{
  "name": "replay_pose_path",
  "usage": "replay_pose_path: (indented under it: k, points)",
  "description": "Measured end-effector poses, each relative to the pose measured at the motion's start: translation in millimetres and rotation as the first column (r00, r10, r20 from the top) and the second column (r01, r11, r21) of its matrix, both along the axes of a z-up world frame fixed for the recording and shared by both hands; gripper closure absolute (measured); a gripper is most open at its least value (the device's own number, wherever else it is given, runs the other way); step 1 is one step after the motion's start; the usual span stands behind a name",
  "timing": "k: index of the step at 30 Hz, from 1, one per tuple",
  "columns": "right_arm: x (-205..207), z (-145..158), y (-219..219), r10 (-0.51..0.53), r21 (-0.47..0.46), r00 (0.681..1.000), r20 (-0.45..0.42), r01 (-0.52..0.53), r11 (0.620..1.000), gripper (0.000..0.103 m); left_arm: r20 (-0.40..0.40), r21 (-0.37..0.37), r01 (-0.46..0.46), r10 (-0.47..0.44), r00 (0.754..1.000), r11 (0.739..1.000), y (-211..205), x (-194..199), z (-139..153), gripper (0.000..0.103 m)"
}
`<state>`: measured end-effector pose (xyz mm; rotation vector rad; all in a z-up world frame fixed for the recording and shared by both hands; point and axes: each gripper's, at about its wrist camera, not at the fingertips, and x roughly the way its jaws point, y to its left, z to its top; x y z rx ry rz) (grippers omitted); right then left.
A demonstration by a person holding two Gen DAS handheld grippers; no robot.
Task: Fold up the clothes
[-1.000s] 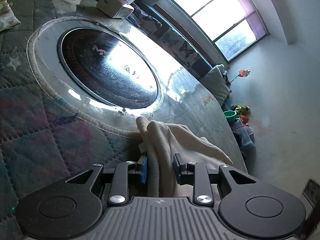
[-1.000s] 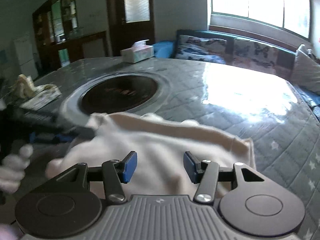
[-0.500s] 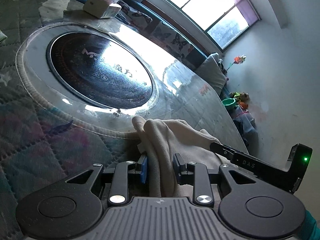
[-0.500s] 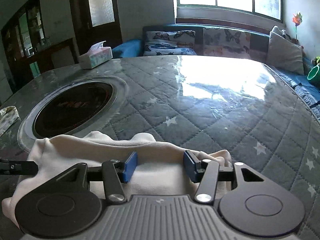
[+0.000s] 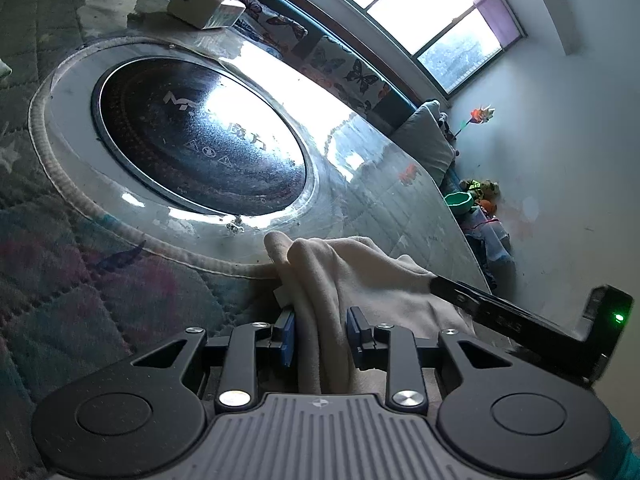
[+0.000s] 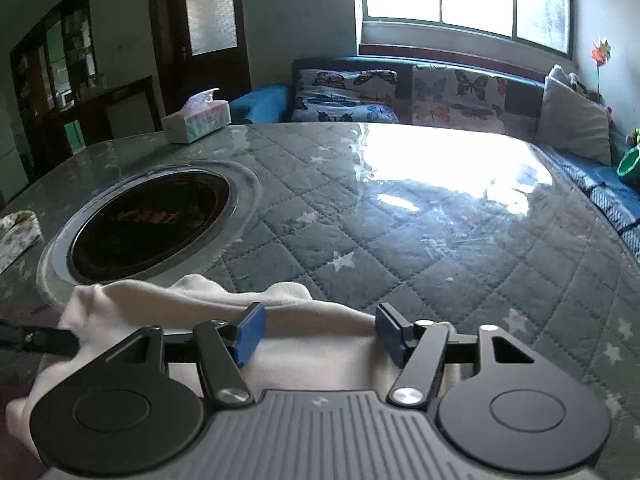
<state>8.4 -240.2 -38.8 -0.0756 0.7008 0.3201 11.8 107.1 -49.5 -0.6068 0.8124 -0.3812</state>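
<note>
The table is lying broad and bare toward its far and right edges. Since a second ago, the cream cloth is bunching tighter beside the hotplate at the near edge. The left gripper is pinching its fold; the right gripper is hovering spread over it.

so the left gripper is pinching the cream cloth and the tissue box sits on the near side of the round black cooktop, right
Not quite. The left gripper does pinch the cream fleece cloth, but the white cardboard tissue box sits on the far side of the round black glass cooktop, toward the sofa. The right wrist view shows it plainly.
</note>
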Motion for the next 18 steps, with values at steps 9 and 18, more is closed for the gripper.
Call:
replay_pose_path:
  k: [9, 18]
  points:
    - [-44.5, 11.7, -12.5, 0.115, -0.040, 0.993, 0.019, -0.114, 0.993, 0.039, 0.021, 0.064, -0.030, 0.029, 0.999, 0.998, -12.3, -6.4, 8.3, 0.059]
    - [-82.5, -1.5, -41.2, 0.206, -0.035, 0.977, 0.050, -0.204, 0.978, 0.039, 0.045, 0.160, -0.088, 0.081, 0.996, 0.983, -26.2, -12.7, 14.7, 0.060]
